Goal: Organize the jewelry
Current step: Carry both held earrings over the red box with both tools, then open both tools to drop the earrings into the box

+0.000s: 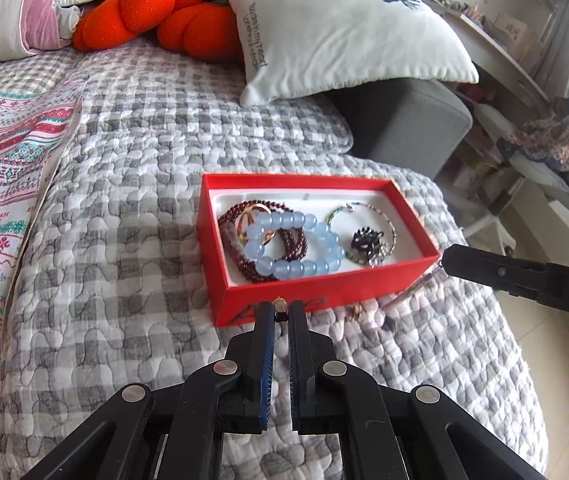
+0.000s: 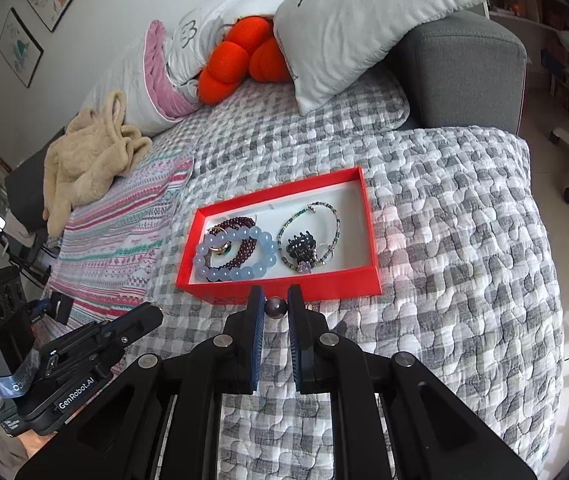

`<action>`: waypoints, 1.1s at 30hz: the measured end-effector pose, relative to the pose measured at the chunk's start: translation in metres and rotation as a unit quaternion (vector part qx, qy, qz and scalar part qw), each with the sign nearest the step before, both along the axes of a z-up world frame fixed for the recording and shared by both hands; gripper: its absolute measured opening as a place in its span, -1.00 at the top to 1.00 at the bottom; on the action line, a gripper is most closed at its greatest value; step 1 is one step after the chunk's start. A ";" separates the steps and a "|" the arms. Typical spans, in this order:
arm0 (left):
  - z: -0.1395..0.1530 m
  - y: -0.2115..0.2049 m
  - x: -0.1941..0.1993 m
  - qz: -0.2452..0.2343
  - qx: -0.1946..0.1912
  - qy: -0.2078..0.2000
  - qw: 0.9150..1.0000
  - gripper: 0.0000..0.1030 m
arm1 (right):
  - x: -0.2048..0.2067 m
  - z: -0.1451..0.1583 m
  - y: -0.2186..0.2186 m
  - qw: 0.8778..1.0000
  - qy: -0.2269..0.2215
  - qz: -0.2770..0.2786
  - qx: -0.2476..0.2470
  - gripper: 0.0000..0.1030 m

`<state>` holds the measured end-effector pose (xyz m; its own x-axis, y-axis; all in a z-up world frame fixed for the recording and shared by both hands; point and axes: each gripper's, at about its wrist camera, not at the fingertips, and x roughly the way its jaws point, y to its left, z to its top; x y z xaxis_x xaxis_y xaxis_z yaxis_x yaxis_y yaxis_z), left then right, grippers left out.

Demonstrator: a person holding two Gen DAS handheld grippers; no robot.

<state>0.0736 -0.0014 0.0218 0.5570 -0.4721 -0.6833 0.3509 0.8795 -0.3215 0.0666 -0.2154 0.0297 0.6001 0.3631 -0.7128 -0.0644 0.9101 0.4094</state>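
Right wrist: jaws pinch dark bead (image 2: 276,306); left jaws pinch small gold-tipped piece (image 1: 280,307); red box (image 2: 284,294) beyond.

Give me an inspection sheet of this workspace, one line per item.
Surface: grey checked quilt over a sofa.
Job's things: open red box holding a blue bead bracelet, dark red bead bracelet, green bead necklace and black hair clip.
Clutter: orange plush, white cushion, beige garment.
Grippers: left gripper shut on a small gold-tipped piece; right gripper shut on a dark round bead.
Cables: nothing seen.
Surroundings: framed pictures on the wall.
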 end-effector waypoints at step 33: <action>-0.002 -0.032 0.038 0.024 0.010 -0.043 0.999 0.41 | 0.071 -0.026 -0.024 0.998 -0.009 -0.052 0.036 0.76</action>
<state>0.1111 -0.0338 0.0195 0.6360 -0.4305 -0.6404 0.3337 0.9017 -0.2747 0.1374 -0.2394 0.0039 0.6501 0.3485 -0.6752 0.0199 0.8805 0.4736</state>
